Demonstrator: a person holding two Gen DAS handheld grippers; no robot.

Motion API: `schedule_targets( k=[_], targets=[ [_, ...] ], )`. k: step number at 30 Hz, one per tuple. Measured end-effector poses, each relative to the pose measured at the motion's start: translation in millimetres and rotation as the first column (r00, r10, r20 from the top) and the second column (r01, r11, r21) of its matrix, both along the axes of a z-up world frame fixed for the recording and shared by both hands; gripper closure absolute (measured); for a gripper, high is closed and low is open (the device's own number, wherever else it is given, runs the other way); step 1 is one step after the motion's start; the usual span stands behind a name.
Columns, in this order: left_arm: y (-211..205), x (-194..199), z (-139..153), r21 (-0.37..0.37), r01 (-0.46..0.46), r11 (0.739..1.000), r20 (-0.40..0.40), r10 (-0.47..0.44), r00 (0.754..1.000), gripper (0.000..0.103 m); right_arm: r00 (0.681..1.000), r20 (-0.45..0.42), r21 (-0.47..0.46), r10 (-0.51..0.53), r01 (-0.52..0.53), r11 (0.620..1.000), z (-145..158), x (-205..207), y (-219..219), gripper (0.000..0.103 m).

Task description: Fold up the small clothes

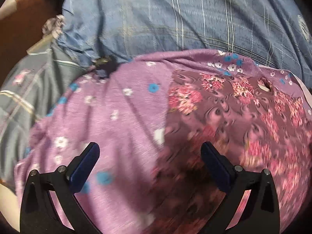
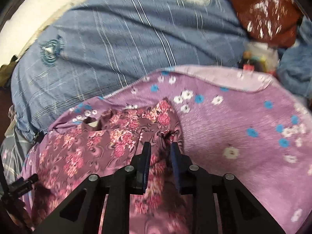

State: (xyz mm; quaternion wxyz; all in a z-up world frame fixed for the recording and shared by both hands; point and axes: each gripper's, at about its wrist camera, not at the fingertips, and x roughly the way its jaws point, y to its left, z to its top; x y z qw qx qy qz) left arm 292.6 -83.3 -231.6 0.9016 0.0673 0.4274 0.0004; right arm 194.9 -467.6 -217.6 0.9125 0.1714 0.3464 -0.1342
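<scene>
On lilac sheet (image 2: 234,128), floral garment (image 2: 109,136) in right hand-held gripper (image 2: 160,146)

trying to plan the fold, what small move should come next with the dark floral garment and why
Probably lift and draw the right gripper across toward the left, carrying the fold over. Its jaws are closed on a bunched edge of the dark floral garment, which lies crumpled on the lilac flowered cloth. The left gripper hovers open above the garment, holding nothing, so it could pin the fabric.
</scene>
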Motion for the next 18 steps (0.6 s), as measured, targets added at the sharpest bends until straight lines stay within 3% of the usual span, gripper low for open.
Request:
schedule_targets(
  k=[4,9,18],
  targets=[
    [34.4,-35.6,8.9,-0.027,-0.035,0.999,0.031,0.036,0.999,0.0,0.998,0.063,-0.02,0.028,-0.027,0.999,14.2,-44.5,12.0,0.065],
    [77.1,-103.2,2.0,-0.064,-0.064,0.996,0.004,0.064,0.998,0.0,0.996,0.075,0.001,0.038,-0.038,0.999,16.6,-89.7,17.2,0.065],
    [104.8,-201.2,-15.8,-0.03,-0.013,0.999,-0.009,0.013,1.0,0.0,0.998,0.035,-0.018,0.045,-0.044,0.999,6.7,-172.1,10.1,0.065]
  ],
)
